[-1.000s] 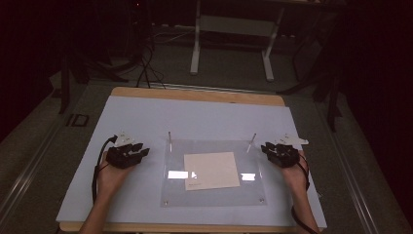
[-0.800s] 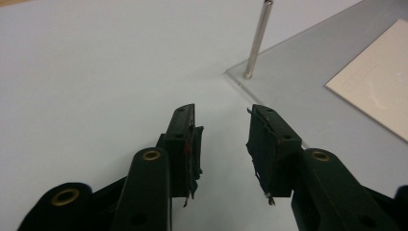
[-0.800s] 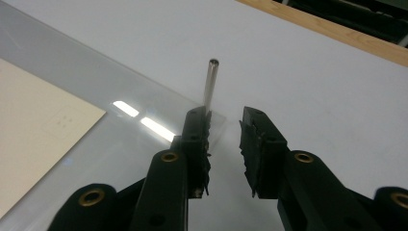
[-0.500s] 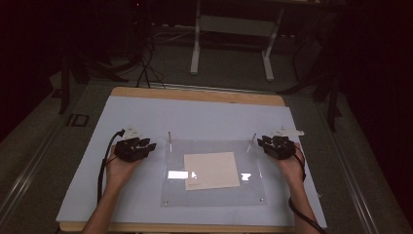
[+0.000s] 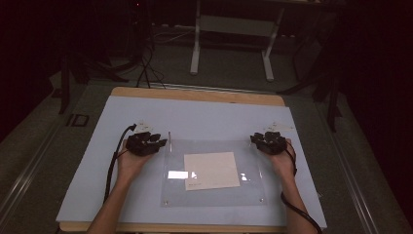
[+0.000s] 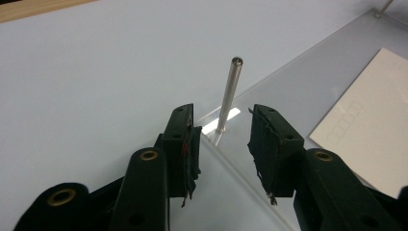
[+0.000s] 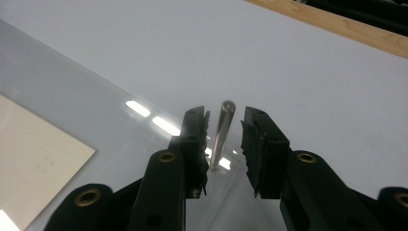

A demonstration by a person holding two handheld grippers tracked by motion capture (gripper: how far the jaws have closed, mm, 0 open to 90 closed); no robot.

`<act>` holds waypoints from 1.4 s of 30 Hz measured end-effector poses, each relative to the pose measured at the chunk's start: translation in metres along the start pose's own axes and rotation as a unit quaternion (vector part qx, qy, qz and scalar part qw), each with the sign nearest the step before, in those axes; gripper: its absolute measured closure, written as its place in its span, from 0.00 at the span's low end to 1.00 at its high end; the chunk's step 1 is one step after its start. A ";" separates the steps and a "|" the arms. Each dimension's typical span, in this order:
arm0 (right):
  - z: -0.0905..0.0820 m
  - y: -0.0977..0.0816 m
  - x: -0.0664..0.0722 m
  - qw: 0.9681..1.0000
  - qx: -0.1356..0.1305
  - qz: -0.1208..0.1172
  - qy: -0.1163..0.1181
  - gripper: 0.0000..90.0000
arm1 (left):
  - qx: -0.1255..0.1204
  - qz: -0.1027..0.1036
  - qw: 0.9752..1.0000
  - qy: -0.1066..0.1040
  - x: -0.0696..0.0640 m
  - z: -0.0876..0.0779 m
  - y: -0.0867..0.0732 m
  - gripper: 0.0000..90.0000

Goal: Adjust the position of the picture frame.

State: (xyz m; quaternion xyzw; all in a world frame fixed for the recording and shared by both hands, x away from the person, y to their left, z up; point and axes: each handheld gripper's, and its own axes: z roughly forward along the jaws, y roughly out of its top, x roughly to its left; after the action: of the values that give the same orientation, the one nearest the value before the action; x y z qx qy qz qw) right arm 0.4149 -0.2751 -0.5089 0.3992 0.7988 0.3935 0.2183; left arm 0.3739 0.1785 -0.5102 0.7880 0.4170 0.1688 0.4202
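Note:
A clear acrylic plate lies on the pale table mat with a cream sheet of paper at its middle. Thin metal pins stand upright at its far corners. My left gripper is at the far-left pin; in the left gripper view the gripper has that pin between its jaws, untouched, and the jaws have just been opening a little. My right gripper is at the far-right corner. In the right gripper view the gripper brackets the other pin with a gap on each side.
The mat covers a wooden table whose far edge shows. Small studs sit at the plate's near corners. Cables trail from both grippers along the forearms. A stand's legs and cords are on the floor beyond the table.
Both hands have moved inward and away from the person, the left to the right and the right to the left, bringing each gripper up to a far corner pin.

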 end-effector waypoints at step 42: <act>0.026 -0.009 -0.004 0.999 0.022 0.038 0.023 0.94 | 0.010 -0.007 1.000 -0.013 0.000 0.044 0.001 0.94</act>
State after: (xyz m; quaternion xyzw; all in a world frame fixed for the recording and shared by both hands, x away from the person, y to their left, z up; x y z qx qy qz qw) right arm 0.4302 -0.2700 -0.5315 0.4244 0.7964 0.3931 0.1762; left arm 0.4016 0.1555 -0.5349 0.7915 0.4182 0.1515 0.4191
